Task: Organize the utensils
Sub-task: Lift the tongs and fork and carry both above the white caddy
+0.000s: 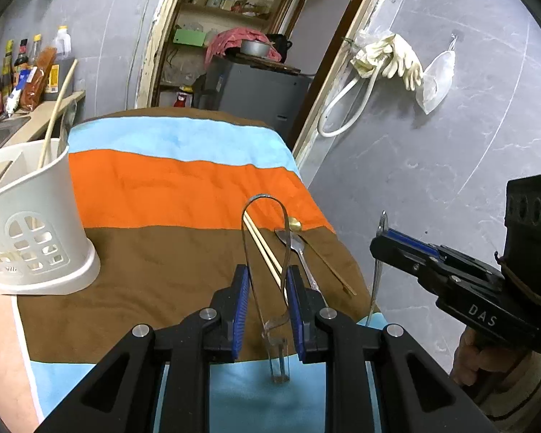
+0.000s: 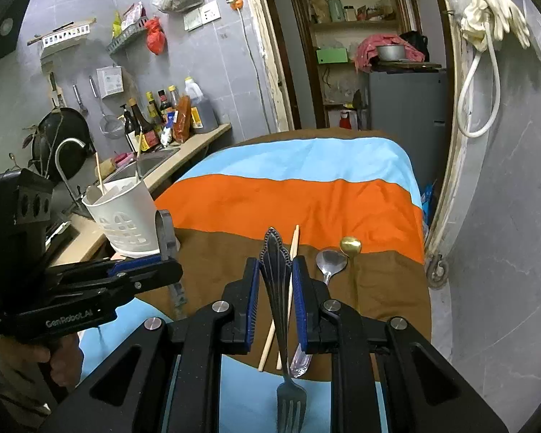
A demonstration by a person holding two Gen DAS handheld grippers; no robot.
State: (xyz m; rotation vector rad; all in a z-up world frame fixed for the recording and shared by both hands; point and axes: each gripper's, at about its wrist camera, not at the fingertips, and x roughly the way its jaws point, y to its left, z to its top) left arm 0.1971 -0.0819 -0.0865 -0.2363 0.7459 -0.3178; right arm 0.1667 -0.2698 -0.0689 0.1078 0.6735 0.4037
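Your left tongs (image 1: 267, 278) pinch a metal clip (image 1: 267, 196) over the near tabletop (image 1: 162, 270); your right tongs (image 2: 276, 267) clamp a fork (image 2: 276, 288), prongs toward you, left of the spoons (image 2: 330, 261).

White slotted caddy (image 2: 126, 213), upright at table's left edge, holding one chopstick. Chopstick pair (image 2: 290, 288), steel spoon (image 2: 330, 263), gold spoon (image 2: 350, 247): flat near right edge. Tongs (image 1: 267, 259), fork (image 2: 281, 306): raised.
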